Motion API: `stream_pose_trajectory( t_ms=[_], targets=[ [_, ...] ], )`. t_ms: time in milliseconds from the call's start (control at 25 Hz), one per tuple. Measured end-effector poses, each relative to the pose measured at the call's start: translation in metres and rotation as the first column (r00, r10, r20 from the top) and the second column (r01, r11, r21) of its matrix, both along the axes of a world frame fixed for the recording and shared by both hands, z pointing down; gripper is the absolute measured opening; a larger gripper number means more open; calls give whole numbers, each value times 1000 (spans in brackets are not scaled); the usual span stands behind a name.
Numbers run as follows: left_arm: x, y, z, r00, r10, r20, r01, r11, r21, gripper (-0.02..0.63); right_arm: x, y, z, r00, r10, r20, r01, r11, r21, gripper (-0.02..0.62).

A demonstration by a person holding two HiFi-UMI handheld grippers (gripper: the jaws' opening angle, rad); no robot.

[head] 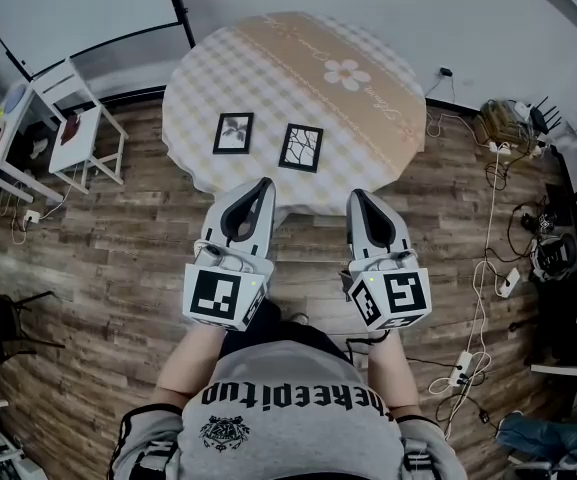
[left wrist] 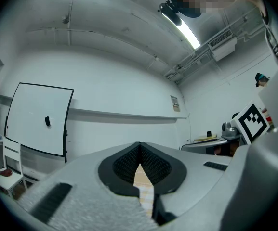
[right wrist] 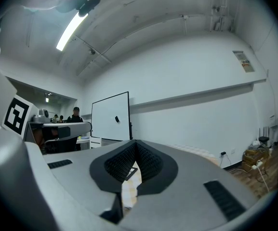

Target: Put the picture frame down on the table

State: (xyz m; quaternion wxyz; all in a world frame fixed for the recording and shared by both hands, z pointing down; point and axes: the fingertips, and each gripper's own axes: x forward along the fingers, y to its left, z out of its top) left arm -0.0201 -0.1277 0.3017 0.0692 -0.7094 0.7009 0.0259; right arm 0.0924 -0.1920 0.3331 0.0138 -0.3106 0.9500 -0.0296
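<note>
Seemingly the set-down is finished, or at least nothing is in hand. The left gripper (head: pixel 265 183) and right gripper (head: pixel 354 196) hover side by side close to the person's body, short of the near edge of the round worktop under a beige checked cloth (head: pixel 368 118). Each gripper's own view shows its ribbed black jaws brought together at the tips, with only a sliver of checked cloth visible below them and no object between.

Two candidates for the task's thing lie on the cloth, apparently flat and near each other. One is a black picture frame with a wide white mount (head: pixel 233 133). The other is a black picture frame with a bare-branch print (head: pixel 301 147), to its right and slightly tilted. Which of them the task means I cannot tell.

If both are indeed lying face up, nothing more is called for. If one is to be handled again, the next move would be reaching forward over the worktop edge and parting the jaws to take a frame by its rim.
</note>
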Motion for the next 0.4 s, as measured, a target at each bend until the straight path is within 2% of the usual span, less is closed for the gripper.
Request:
stream_pose_trajectory(
  t_ms=[400],
  targets=[
    [-4, 2, -1, 1000, -4, -1, 4, 1000, 7, 15, -5, 2, -1, 1000, -1, 4, 1, 1000, 4, 5]
  ],
)
